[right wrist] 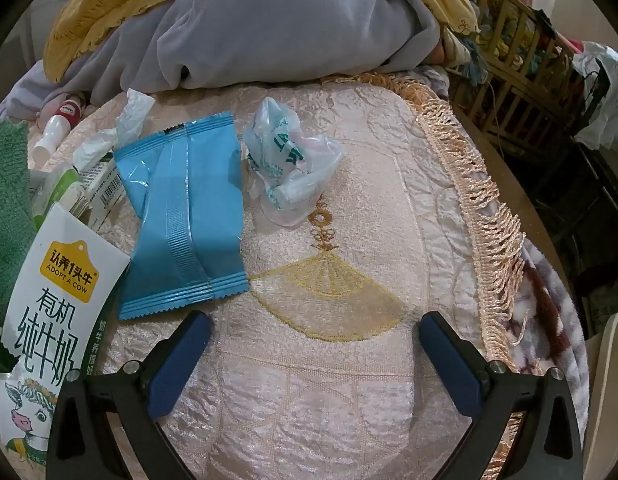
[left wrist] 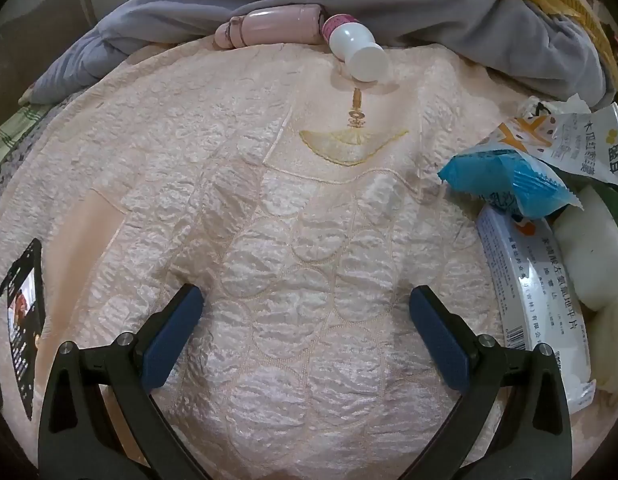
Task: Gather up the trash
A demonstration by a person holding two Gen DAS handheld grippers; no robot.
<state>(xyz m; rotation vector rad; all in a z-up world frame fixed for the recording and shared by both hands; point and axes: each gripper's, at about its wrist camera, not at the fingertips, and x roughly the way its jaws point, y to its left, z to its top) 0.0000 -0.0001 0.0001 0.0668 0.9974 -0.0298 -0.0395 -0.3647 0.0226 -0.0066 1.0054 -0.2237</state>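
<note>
Left tongs (left wrist: pixel 305 320): spread wide, nothing between the pads, hovering over the pink quilted cover (left wrist: pixel 269 240) of the bed. Far ahead, slightly right of the tongs: white bottle (left wrist: pixel 359 50) lying on its side, touching a pink case (left wrist: pixel 269 26). To the right: blue wrapper (left wrist: pixel 505 180) overlapping a white medicine box (left wrist: pixel 537 300), with a white snack packet (left wrist: pixel 569 140) beyond it. Far left: phone (left wrist: pixel 25 320), screen lit.

Right tongs (right wrist: pixel 315 360): also wide open, empty. Ahead-left, just beyond the left pad: flat blue wrapper (right wrist: pixel 185 216). Straight ahead, further off: crumpled clear plastic bag (right wrist: pixel 289 168), just beside the wrapper. Left of the tongs: milk carton (right wrist: pixel 49 320), lying beside a green cloth (right wrist: pixel 7 204). Grey blanket (right wrist: pixel 289 28) heaped at the far end.
</note>
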